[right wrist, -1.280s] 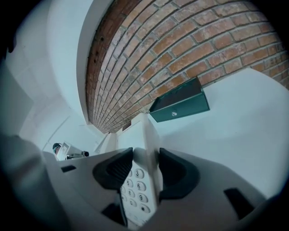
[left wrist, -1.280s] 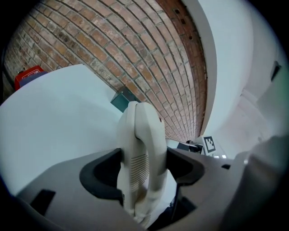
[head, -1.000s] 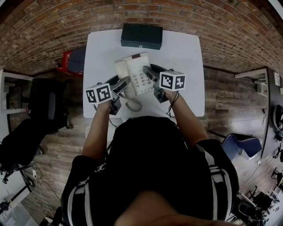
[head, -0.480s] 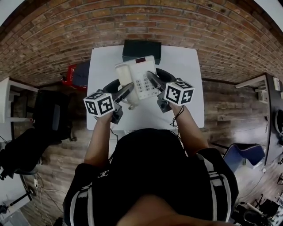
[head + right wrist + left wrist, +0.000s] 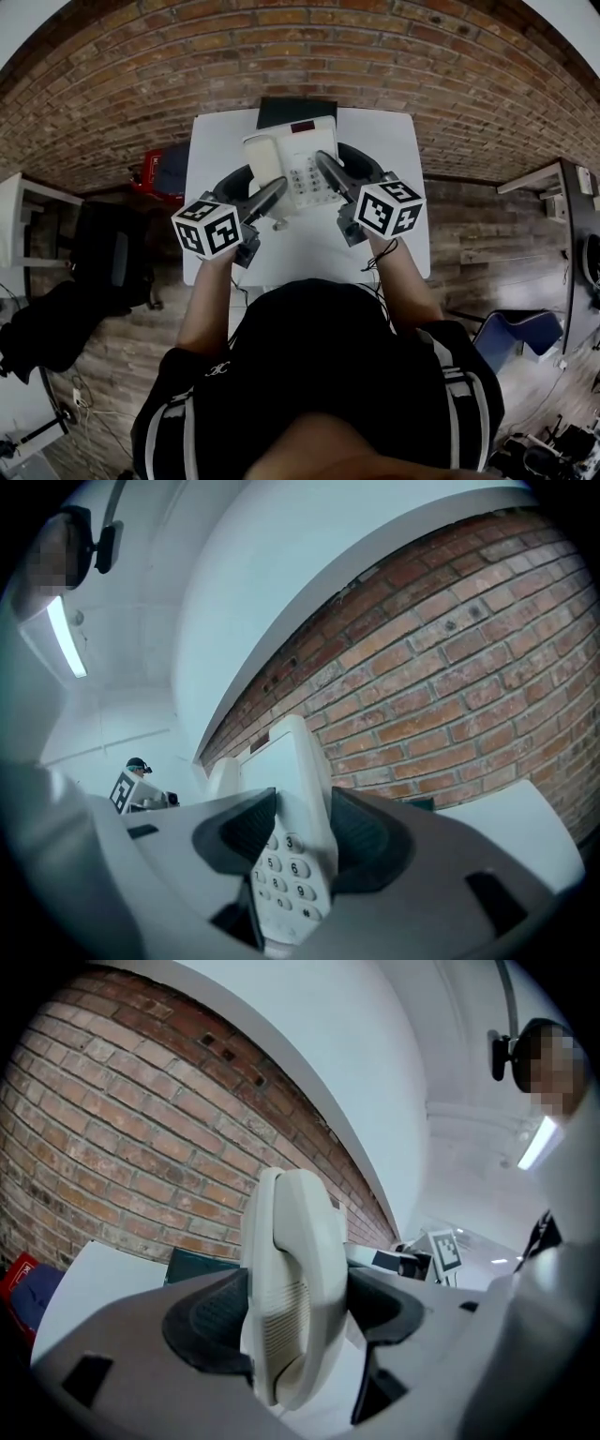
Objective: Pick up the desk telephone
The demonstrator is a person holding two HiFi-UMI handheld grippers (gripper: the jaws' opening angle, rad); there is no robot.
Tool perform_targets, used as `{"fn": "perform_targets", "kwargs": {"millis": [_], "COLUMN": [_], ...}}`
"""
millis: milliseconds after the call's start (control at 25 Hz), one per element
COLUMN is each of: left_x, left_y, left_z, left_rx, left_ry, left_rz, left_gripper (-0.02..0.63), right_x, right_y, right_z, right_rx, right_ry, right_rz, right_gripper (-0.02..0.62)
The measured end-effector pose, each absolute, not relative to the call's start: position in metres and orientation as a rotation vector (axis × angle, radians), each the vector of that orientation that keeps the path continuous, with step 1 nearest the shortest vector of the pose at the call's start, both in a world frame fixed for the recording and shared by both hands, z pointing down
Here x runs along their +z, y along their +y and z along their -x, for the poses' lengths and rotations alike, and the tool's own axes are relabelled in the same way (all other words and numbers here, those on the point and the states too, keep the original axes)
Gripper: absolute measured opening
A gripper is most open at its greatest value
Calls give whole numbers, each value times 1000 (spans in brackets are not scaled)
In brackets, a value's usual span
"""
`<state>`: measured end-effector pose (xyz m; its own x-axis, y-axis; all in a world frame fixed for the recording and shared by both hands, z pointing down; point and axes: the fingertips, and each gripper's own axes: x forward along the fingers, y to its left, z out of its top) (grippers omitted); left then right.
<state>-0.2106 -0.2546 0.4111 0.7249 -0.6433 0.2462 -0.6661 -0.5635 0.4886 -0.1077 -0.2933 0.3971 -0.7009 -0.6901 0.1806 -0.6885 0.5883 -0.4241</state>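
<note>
Desk telephone (image 5: pixel 298 155) tight in left gripper (image 5: pixel 270 194) and right gripper (image 5: pixel 330 171), above table (image 5: pixel 394 216)

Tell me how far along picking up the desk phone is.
Done: both grips are made. The left gripper is clamped on the handset side of the desk telephone, and the right gripper on its keypad edge. In hand: the phone looks held up off the white table. Left: little, perhaps only steadying it.

Cream telephone (image 5: pixel 292 161); white table (image 5: pixel 309 246); red-brown brick wall (image 5: pixel 281 47); dark green box (image 5: pixel 281 108).
</note>
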Motion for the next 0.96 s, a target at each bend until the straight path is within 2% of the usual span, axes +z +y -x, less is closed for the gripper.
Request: {"fn": "perform_targets", "kwargs": {"millis": [960], "left_x": [416], "left_y": [-245], "left_z": [199], "left_rx": [65], "left_ry": [-910], "left_rz": [-2340], "left_gripper": [321], "right_x": [403], "right_y": [-279], "right_z": [91], "right_rx": [-804], "right_ry": [2744], "right_rz": [1283], "right_gripper": [169]}}
